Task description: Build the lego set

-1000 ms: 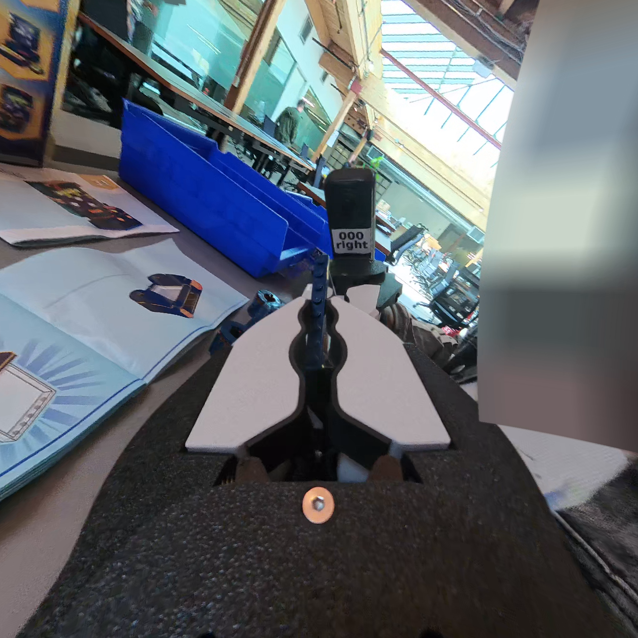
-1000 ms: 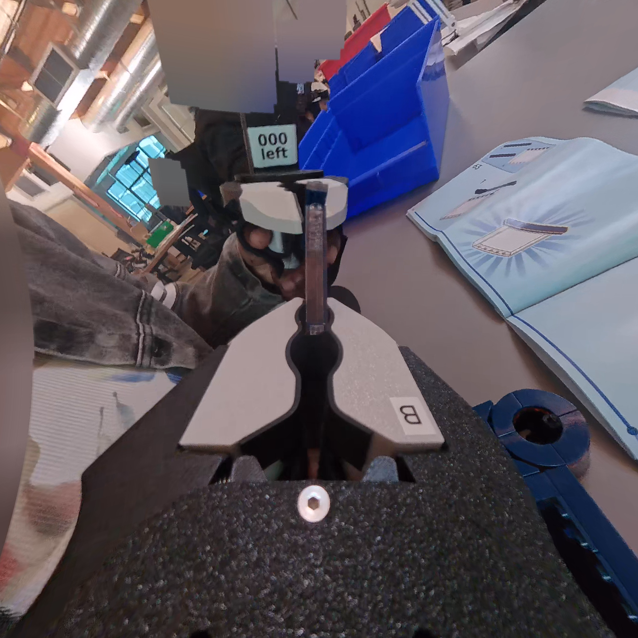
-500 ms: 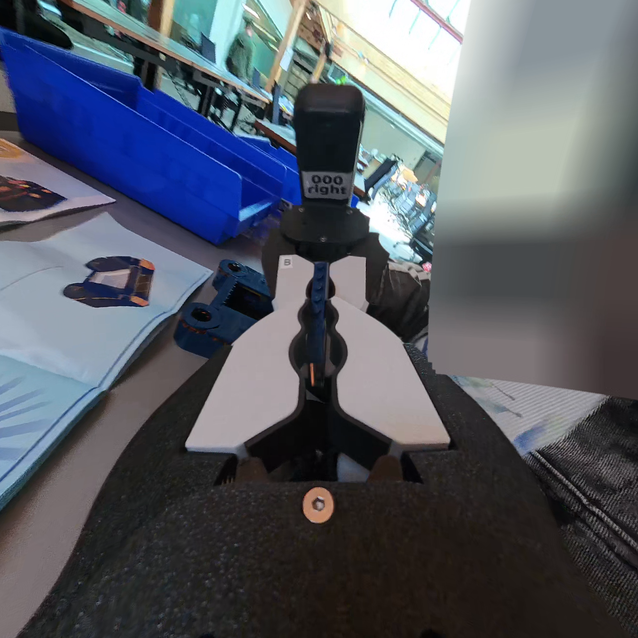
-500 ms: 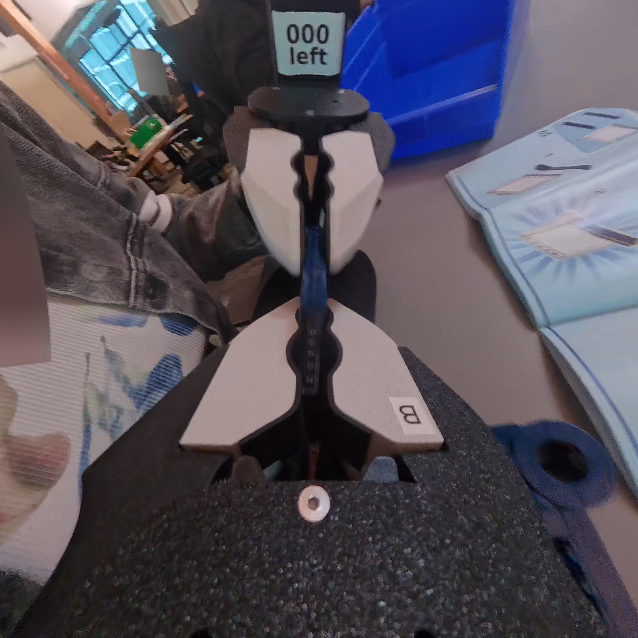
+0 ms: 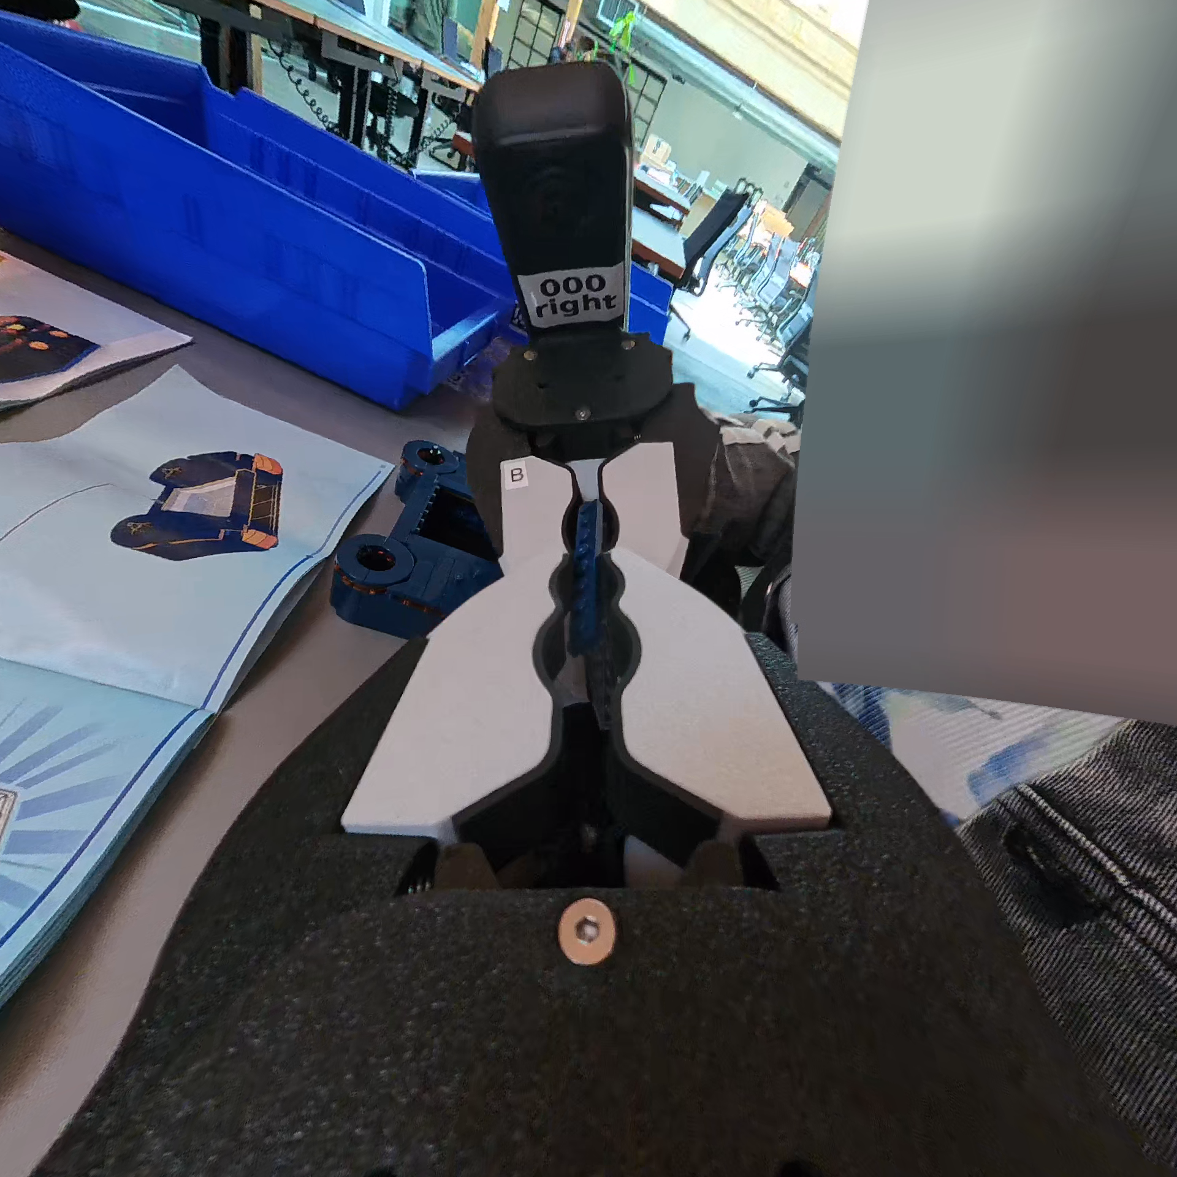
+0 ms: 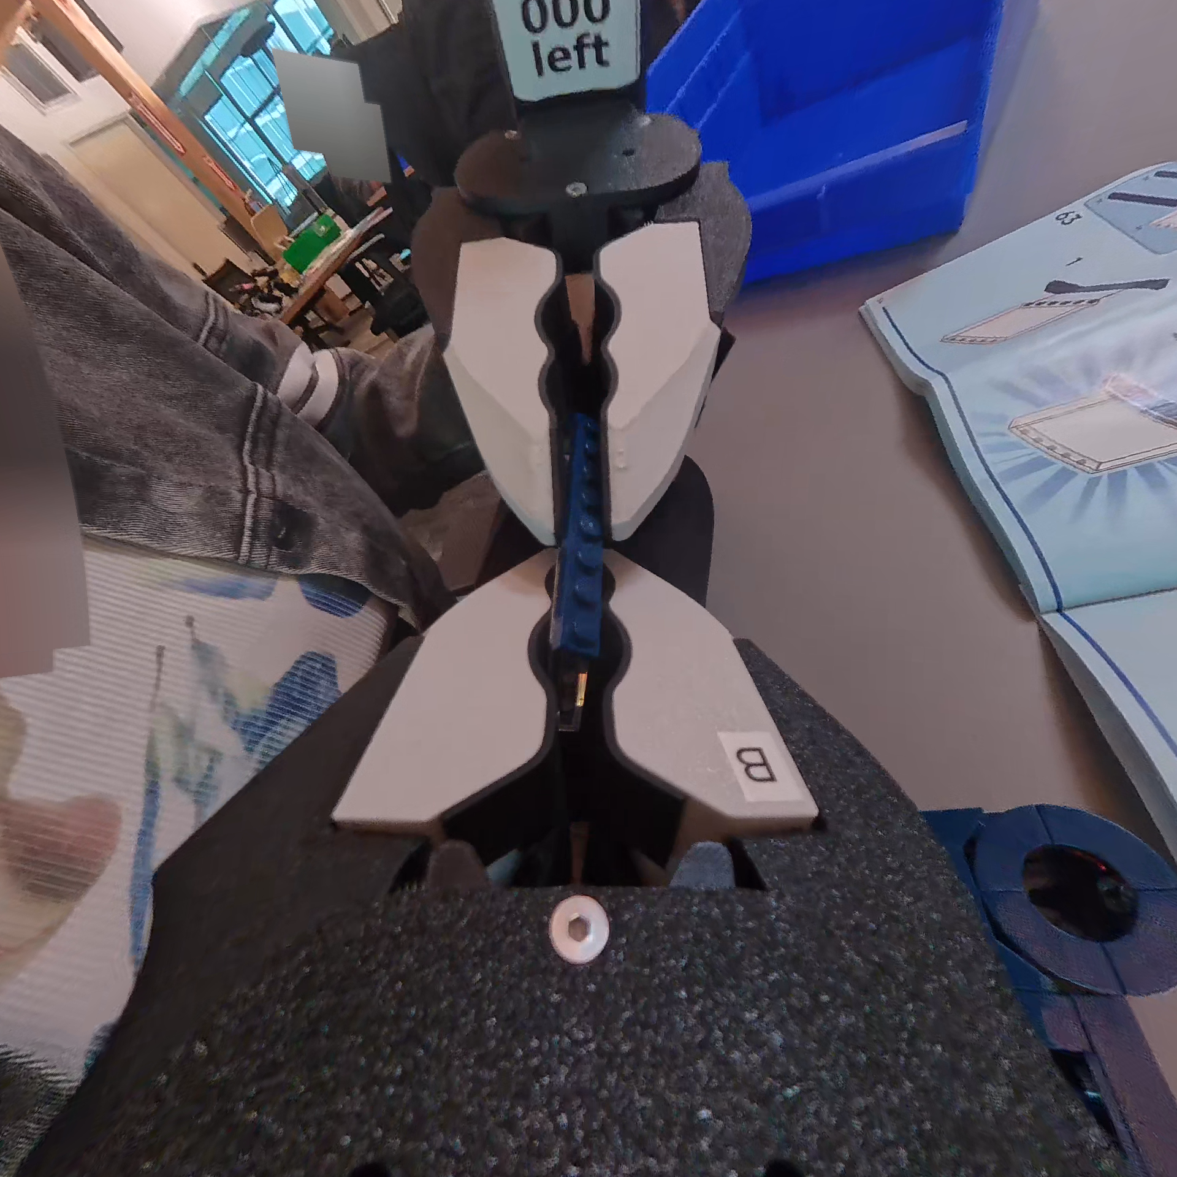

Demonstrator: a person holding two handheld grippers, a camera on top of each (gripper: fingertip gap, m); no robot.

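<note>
My two grippers meet tip to tip above the table's near edge. My left gripper [image 5: 586, 557] is shut on a long dark blue studded plate [image 5: 584, 592], held edge-up. My right gripper [image 6: 576, 563] is shut on a thin clear piece [image 6: 575, 697], seen edge-on. The blue plate [image 6: 583, 541] reaches from the left gripper's fingers [image 6: 509, 395] into the right gripper's jaws and lies against the clear piece. The right gripper's fingers [image 5: 535, 509] show straight ahead in the left wrist view.
A partly built dark blue model [image 5: 414, 573] [image 6: 1083, 891] lies on the grey table beside an open instruction booklet [image 5: 159, 573] [image 6: 1051, 446]. Blue bins [image 5: 223, 242] [image 6: 828, 159] stand behind. The person's grey jeans [image 6: 159, 382] are close by. My right fingertips sit around 4 centimeters from my left ones.
The two grippers have come together from apart. The blue plate now reaches into the right gripper's jaws alongside the clear piece. Both stayed shut.
</note>
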